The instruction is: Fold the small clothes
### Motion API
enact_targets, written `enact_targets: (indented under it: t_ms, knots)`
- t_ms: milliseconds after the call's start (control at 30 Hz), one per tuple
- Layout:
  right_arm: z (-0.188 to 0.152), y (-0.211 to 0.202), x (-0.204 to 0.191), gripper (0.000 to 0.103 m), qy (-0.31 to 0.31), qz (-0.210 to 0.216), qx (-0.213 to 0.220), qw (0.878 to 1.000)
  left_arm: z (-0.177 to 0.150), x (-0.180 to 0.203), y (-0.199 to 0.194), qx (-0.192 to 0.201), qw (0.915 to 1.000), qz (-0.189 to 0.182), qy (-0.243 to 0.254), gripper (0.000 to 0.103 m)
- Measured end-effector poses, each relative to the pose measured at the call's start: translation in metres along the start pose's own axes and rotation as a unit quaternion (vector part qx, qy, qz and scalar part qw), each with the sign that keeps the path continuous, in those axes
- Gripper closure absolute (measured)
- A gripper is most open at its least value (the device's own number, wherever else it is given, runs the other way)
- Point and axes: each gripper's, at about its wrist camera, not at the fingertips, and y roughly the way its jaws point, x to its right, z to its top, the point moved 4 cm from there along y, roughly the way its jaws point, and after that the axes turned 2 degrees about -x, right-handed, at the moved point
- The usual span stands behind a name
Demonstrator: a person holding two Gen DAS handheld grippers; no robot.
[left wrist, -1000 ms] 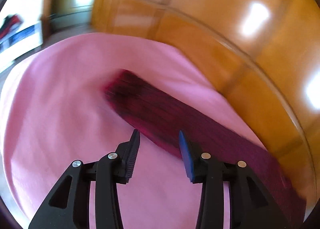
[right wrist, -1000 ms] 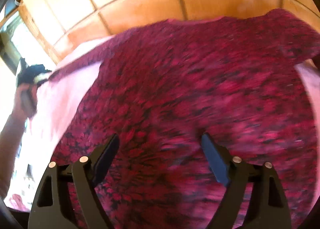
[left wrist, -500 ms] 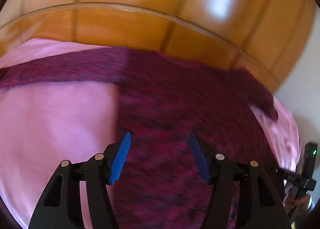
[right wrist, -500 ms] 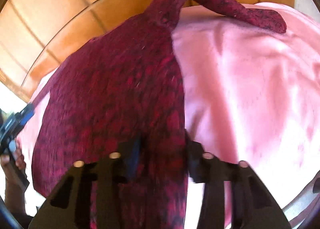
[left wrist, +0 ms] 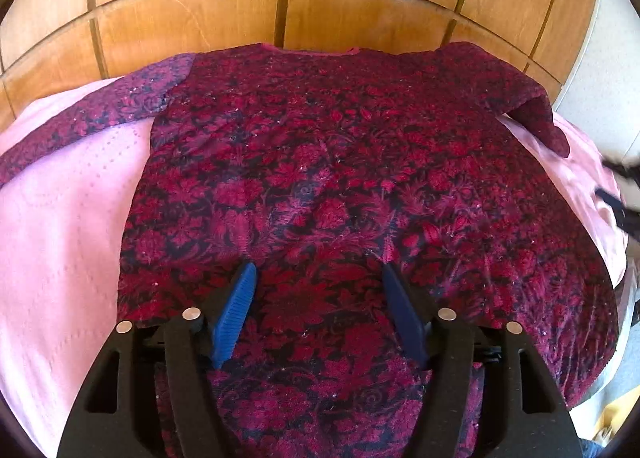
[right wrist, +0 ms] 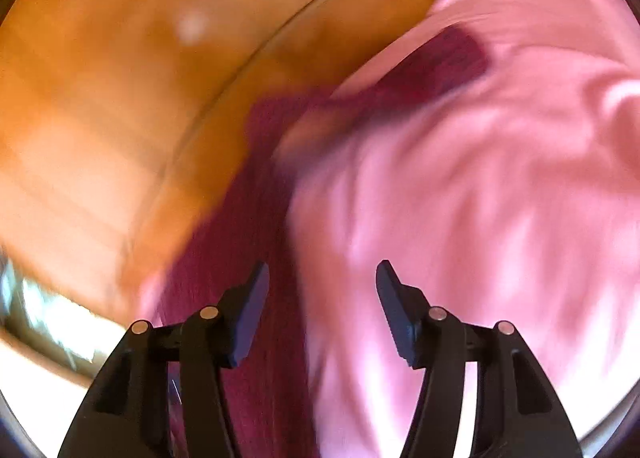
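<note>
A pink sheet (left wrist: 60, 217) covers the bed from nine o'clock. At centre a red floral top (left wrist: 340, 177) lies spread flat on it, sleeves out. The left gripper (left wrist: 316, 306) hovers over the hem, jaws opening, gripping nothing. The right gripper (right wrist: 322, 306), blurred, is opening too, empty.

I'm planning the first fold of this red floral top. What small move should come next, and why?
Probably take the right gripper, whose jaws are opening with nothing between them, to the sleeve and fold it inward. The top lies flat on the pink sheet, both sleeves spread.
</note>
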Motion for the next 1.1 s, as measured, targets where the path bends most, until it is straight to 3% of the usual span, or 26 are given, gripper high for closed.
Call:
enact_targets:
  t_ms: [100, 167, 333, 400, 433, 467, 500, 533, 600, 667, 700, 767, 833, 900, 967, 1000, 1067, 1100]
  knots:
    - [0.056, 0.016, 0.042, 0.047, 0.125, 0.028, 0.058, 0.99, 0.001, 0.0, 0.004, 0.003, 1.0, 0.003, -0.005, 0.035]
    - [0.081, 0.038, 0.064, 0.048, 0.201, 0.056, 0.07, 0.975, 0.002, 0.005, 0.008, 0.003, 1.0, 0.004, -0.007, 0.034]
    - [0.107, 0.082, 0.082, 0.049, 0.271, 0.039, 0.069, 0.959, 0.004, 0.002, 0.007, -0.001, 0.9999, 0.004, -0.01, 0.032]
    - [0.114, 0.096, 0.084, 0.058, 0.278, 0.029, 0.065, 0.958, 0.004, 0.003, 0.009, -0.003, 0.9999, 0.004, -0.011, 0.031]
    - [0.118, 0.098, 0.083, 0.064, 0.274, 0.022, 0.067, 0.959, 0.004, 0.003, 0.009, -0.003, 0.9999, 0.005, -0.011, 0.031]
    - [0.123, 0.1, 0.082, 0.08, 0.268, 0.015, 0.069, 0.961, 0.004, 0.004, 0.009, -0.004, 0.9999, 0.005, -0.011, 0.031]
    - [0.132, 0.099, 0.077, 0.089, 0.248, -0.005, 0.075, 0.966, 0.004, 0.004, 0.009, -0.004, 0.9999, 0.006, -0.011, 0.031]
    - [0.142, 0.103, 0.076, 0.091, 0.227, -0.024, 0.083, 0.97, 0.004, 0.004, 0.01, -0.004, 0.9999, 0.005, -0.011, 0.031]
    - [0.17, 0.083, 0.067, 0.092, 0.149, -0.103, 0.125, 0.975, 0.003, 0.004, 0.01, -0.005, 0.9999, 0.005, -0.012, 0.031]
    - [0.185, 0.058, 0.054, 0.092, 0.068, -0.183, 0.175, 0.965, 0.002, 0.004, 0.011, -0.006, 0.9999, 0.005, -0.011, 0.031]
    - [0.194, 0.052, 0.047, 0.092, 0.014, -0.232, 0.193, 0.953, 0.002, 0.005, 0.012, -0.007, 0.9999, 0.005, -0.011, 0.03]
    - [0.201, 0.067, 0.048, 0.092, -0.049, -0.301, 0.174, 0.936, 0.002, 0.005, 0.012, -0.008, 0.9999, 0.006, -0.01, 0.03]
    - [0.198, 0.088, 0.058, 0.092, -0.066, -0.339, 0.142, 0.928, 0.002, 0.005, 0.011, -0.011, 0.9999, 0.004, -0.011, 0.03]
    - [0.19, 0.103, 0.075, 0.091, -0.045, -0.339, 0.115, 0.933, 0.004, 0.003, 0.008, -0.018, 0.9997, 0.001, -0.017, 0.03]
    - [0.18, 0.102, 0.086, 0.086, -0.024, -0.327, 0.115, 0.938, 0.006, 0.0, 0.0, -0.02, 0.9994, -0.001, -0.028, 0.03]
    - [0.176, 0.097, 0.089, 0.069, -0.016, -0.321, 0.118, 0.94, 0.007, -0.003, -0.005, -0.017, 0.9993, 0.001, -0.033, 0.03]
    - [0.176, 0.093, 0.087, 0.044, -0.012, -0.319, 0.115, 0.941, 0.007, -0.015, -0.023, 0.0, 0.9986, 0.009, -0.053, 0.03]
    - [0.172, 0.085, 0.082, 0.044, -0.019, -0.316, 0.119, 0.941, 0.007, -0.023, -0.032, 0.008, 0.9979, 0.014, -0.062, 0.03]
